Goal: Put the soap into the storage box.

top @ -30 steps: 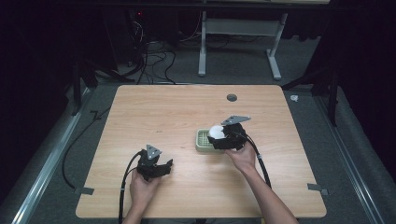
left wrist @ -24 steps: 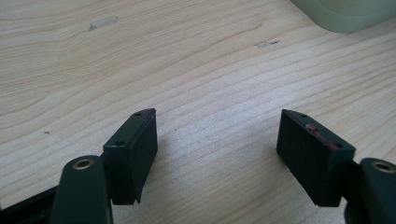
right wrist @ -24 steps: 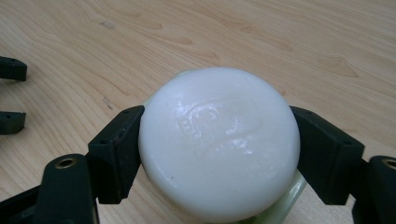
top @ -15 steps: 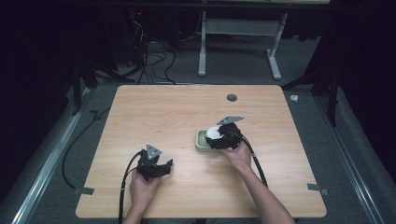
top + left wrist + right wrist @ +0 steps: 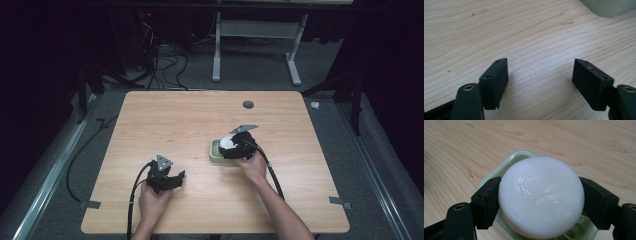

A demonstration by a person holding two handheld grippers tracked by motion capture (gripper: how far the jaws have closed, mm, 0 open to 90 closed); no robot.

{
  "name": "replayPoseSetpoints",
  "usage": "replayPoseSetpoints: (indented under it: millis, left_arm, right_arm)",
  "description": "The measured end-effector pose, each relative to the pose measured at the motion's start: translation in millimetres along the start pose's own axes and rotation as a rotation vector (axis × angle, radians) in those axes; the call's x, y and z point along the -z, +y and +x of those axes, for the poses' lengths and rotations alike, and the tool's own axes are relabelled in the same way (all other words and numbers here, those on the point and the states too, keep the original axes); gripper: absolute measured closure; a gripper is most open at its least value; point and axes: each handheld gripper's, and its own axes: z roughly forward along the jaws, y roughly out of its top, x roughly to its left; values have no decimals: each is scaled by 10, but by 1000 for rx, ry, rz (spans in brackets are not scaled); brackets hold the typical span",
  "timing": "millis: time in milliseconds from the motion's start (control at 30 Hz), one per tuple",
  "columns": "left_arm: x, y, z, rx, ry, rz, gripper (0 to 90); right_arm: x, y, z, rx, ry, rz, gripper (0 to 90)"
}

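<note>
Right tool (image 5: 540,202) in your right hand is clamped on the white round soap (image 5: 541,195), one black pad on each side, right over the pale green soap dish (image 5: 506,163). Soap covers most of the dish, so you can't tell if it's resting on the slats or just above. Dish sits mid-surface (image 5: 200,120), right of centre. Left tool (image 5: 540,80) is spread wide, nothing between the pads, low over bare wood; a dish corner (image 5: 609,7) is cut off at the top edge.
</note>
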Motion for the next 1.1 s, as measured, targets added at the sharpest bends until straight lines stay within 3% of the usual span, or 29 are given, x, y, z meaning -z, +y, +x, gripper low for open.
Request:
replayPoseSetpoints:
  millis: [633, 833, 1100]
  left_arm:
    - [0, 0, 0, 0, 0, 0, 294]
    - [0, 0, 0, 0, 0, 0, 294]
    - [0, 0, 0, 0, 0, 0, 294]
  right_arm:
    - [-97, -34, -15, 11, -19, 28, 235]
    - [-8, 2, -19, 21, -18, -23, 221]
    - [83, -10, -71, -3, 0, -24, 201]
